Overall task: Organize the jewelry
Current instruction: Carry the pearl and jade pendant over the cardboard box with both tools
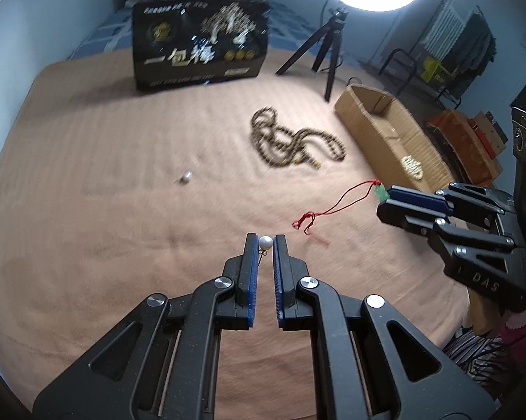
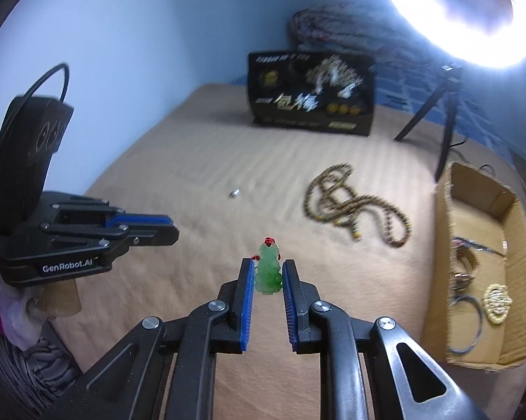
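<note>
Left wrist view: the left gripper (image 1: pixel 265 241) is closed on one small white pearl earring (image 1: pixel 265 242), while a second loose pearl (image 1: pixel 186 176) lies alone on the tan bedspread (image 1: pixel 123 210) and one long brown beaded necklace (image 1: pixel 291 140) sits coiled near the open cardboard box (image 1: pixel 378 119). The right gripper (image 2: pixel 268 273) pinches one green carved jade pendant (image 2: pixel 269 273) between its blue pads, its red cord (image 1: pixel 336 203) (knotted at the end) trailing down. In the box lie one cream bead bracelet (image 2: pixel 497 302) and one thin metal ring (image 2: pixel 468 325); other pieces there are too blurred to count.
</note>
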### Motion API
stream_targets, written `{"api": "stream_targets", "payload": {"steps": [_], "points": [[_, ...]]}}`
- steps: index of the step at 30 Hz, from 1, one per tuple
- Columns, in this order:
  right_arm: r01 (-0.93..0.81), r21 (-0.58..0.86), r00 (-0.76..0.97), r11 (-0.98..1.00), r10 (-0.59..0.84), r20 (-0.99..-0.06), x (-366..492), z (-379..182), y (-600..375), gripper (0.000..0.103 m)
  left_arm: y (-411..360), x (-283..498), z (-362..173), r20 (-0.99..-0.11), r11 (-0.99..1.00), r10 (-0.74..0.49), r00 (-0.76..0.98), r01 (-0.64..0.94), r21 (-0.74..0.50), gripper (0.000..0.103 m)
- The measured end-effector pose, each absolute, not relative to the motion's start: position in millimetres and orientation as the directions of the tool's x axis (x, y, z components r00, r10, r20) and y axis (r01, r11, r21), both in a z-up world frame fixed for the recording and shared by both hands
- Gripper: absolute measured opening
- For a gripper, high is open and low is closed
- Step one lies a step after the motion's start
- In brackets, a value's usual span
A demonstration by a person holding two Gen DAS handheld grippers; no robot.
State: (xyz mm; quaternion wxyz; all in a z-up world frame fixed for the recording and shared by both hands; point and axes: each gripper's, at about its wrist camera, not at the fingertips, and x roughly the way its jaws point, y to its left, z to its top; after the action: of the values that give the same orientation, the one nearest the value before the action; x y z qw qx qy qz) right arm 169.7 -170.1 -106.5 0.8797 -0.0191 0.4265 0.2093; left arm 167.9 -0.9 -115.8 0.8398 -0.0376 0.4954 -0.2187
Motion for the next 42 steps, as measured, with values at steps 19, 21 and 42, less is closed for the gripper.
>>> {"api": "stream_targets", "payload": {"steps": [19,21,42], "points": [[-0.199,0.176,0.699,0.964,0.266,-0.664,172,-51,-277,0.015,-97,184,-72,-0.737,0.830,-0.521,0.430,0.457,-0.320,0.006],[-0.175,0.181,0.711,0.968,0.251,-0.657,173,-48,-288,0.015,-110,185,-70,-0.733,0.822,-0.529,0.428,0.472,-0.317,0.006],[0.028,0.178,0.707,0.984,0.107,-0.699,206,-69,-379,0.015,-221,207,-82,-0.733,0.777,-0.564,0.380,0.545,-0.315,0.006]]}}
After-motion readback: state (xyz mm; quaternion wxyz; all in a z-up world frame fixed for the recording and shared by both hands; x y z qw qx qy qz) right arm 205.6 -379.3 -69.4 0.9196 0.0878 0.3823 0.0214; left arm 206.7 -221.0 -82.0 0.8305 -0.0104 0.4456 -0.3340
